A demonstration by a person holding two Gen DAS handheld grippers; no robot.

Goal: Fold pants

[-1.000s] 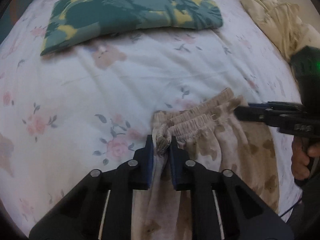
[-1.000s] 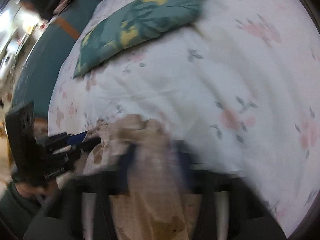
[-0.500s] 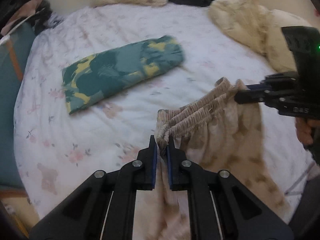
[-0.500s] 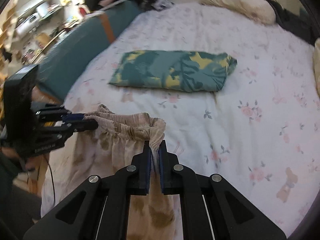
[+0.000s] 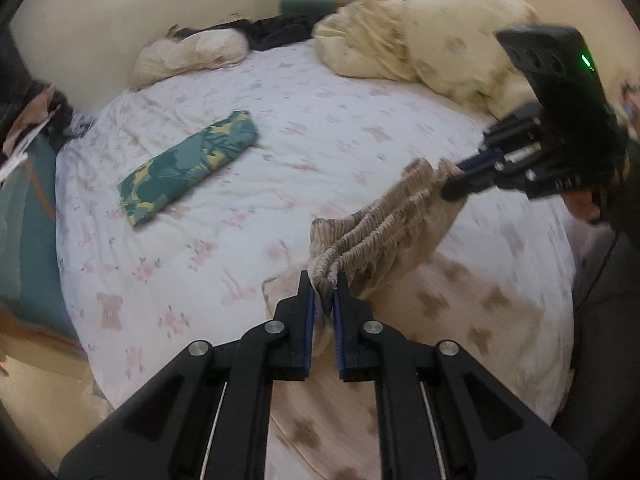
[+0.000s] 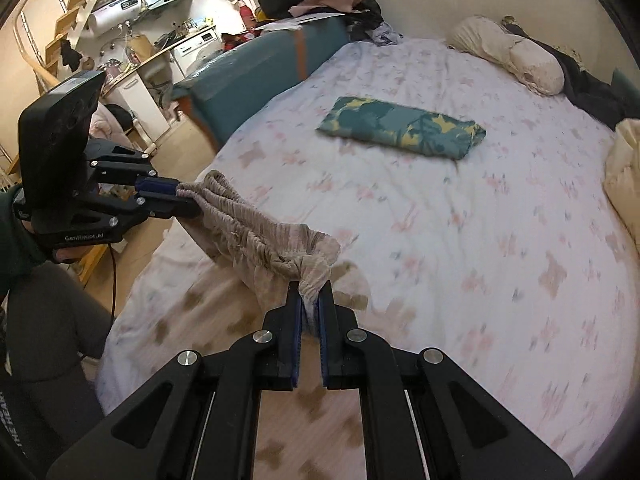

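Note:
The beige pants (image 5: 448, 312) with brown blotches hang from their elastic waistband (image 5: 376, 224) over the near part of the bed. My left gripper (image 5: 323, 286) is shut on one end of the waistband. My right gripper (image 6: 309, 294) is shut on the other end. In the left wrist view the right gripper (image 5: 452, 184) pinches the far end, at upper right. In the right wrist view the left gripper (image 6: 182, 200) pinches the far end of the waistband (image 6: 256, 232), at left. The waistband is stretched between them, above the bed. The legs (image 6: 304, 412) trail down below.
The bed has a white floral sheet (image 5: 240, 216). A folded green and yellow cloth (image 5: 188, 166) lies on it further back. Cream bedding (image 5: 420, 44) is bunched at the far right, a pillow (image 5: 192, 56) at the head. A teal board (image 6: 256, 76) runs along the bed's left side.
Both grippers have risen with the waistband and lifted the pants off the sheet. The waistband has stretched out between them. The bed now looks further below.

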